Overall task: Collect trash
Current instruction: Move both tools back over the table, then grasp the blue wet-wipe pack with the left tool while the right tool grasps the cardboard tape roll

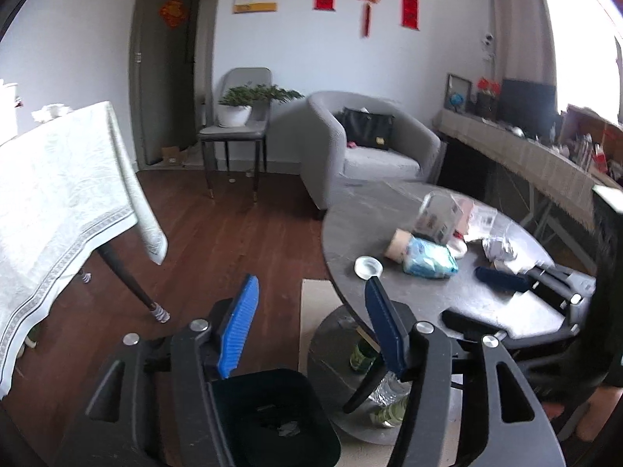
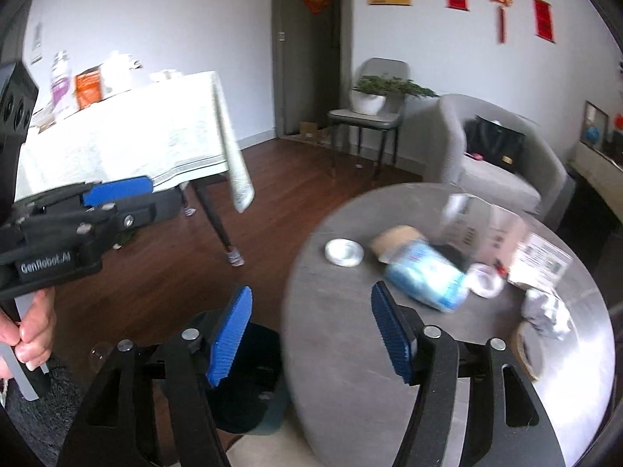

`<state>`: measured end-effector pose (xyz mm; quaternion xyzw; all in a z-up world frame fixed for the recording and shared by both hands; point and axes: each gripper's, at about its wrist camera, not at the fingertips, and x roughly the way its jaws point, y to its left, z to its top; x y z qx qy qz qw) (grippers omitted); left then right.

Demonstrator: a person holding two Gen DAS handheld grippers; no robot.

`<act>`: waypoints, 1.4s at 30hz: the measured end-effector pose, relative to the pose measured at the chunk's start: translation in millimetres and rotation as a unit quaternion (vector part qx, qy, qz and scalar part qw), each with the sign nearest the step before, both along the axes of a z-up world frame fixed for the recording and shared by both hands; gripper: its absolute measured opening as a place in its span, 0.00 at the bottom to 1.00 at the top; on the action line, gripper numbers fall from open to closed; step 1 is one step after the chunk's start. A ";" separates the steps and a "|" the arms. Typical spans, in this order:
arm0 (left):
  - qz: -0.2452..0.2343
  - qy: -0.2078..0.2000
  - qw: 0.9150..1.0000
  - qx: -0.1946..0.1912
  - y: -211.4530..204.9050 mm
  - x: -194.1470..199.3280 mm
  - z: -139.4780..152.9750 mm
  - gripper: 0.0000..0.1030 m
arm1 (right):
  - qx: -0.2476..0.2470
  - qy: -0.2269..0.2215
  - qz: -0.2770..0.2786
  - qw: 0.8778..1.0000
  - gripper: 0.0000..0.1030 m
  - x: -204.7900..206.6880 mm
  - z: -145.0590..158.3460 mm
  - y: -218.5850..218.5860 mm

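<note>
The left gripper (image 1: 311,292) is hovering with its blue pads spread wide apart and nothing between them, over the near edge of the round grey tabletop (image 1: 393,202) and above a dark trash bin (image 1: 272,412) standing on the wooden floor (image 1: 218,241) beside it. The right gripper (image 2: 307,303) is likewise gaping, empty, its fingers straddling the tabletop edge with the same bin (image 2: 249,381) showing below. The trash is lying clustered toward the far side of the tabletop: a blue plastic packet (image 1: 428,258) touching a tipped brown paper cup (image 1: 397,243), a clear plastic box (image 1: 438,214) leaning just behind them, a crumpled white wad (image 2: 545,311) off to the right, and a small clear round lid (image 1: 368,266) sitting apart, nearest the left gripper. In the right wrist view, motion blur is smearing these items. A grey armchair (image 1: 370,144) is standing behind the tabletop, with a cloth-covered table (image 1: 58,179) at the left.
</note>
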<state>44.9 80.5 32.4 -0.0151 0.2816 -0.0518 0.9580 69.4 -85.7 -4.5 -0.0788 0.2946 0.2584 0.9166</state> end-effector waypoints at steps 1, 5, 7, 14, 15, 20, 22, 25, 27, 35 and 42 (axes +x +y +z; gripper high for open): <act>-0.006 0.000 1.000 0.001 -3.8 3.3 -1.5 0.59 | 0.001 -0.001 -0.009 1.000 0.66 1.9 -1.1 -7.4; -0.036 -0.005 0.999 0.010 -22.9 13.4 -6.9 0.67 | 0.004 0.010 -0.043 0.999 0.67 14.0 -7.3 -41.4; -0.051 0.001 0.999 0.007 -31.4 19.2 -12.8 0.71 | 0.006 0.011 -0.056 0.998 0.68 18.4 -7.7 -54.2; -0.110 0.019 0.994 0.010 -71.9 42.9 -29.3 0.78 | 0.017 0.021 -0.092 0.995 0.72 27.3 -14.3 -99.9; -0.118 0.018 0.993 0.013 -77.9 45.2 -30.3 0.81 | 0.017 0.024 -0.095 0.995 0.72 28.3 -16.0 -103.4; -0.149 0.039 0.988 -0.005 -99.8 60.5 -38.9 0.84 | 0.032 0.037 -0.113 0.992 0.72 29.9 -22.4 -127.5; -0.158 0.046 0.986 -0.014 -106.7 65.5 -41.7 0.86 | 0.036 0.039 -0.117 0.992 0.73 31.9 -24.0 -134.4; -0.167 0.050 0.985 -0.015 -117.8 75.1 -45.5 0.89 | 0.042 0.046 -0.117 0.991 0.74 32.0 -25.3 -141.2; -0.171 0.059 0.984 -0.008 -124.1 84.5 -50.0 0.89 | 0.043 0.051 -0.117 0.991 0.75 33.2 -26.8 -144.5; -0.185 0.101 0.977 -0.023 -132.2 117.8 -67.2 0.89 | 0.046 0.066 -0.119 0.990 0.77 37.7 -28.6 -160.5; -0.181 0.110 0.977 -0.012 -140.2 133.1 -73.1 0.89 | 0.056 0.082 -0.123 0.987 0.78 41.1 -34.1 -172.3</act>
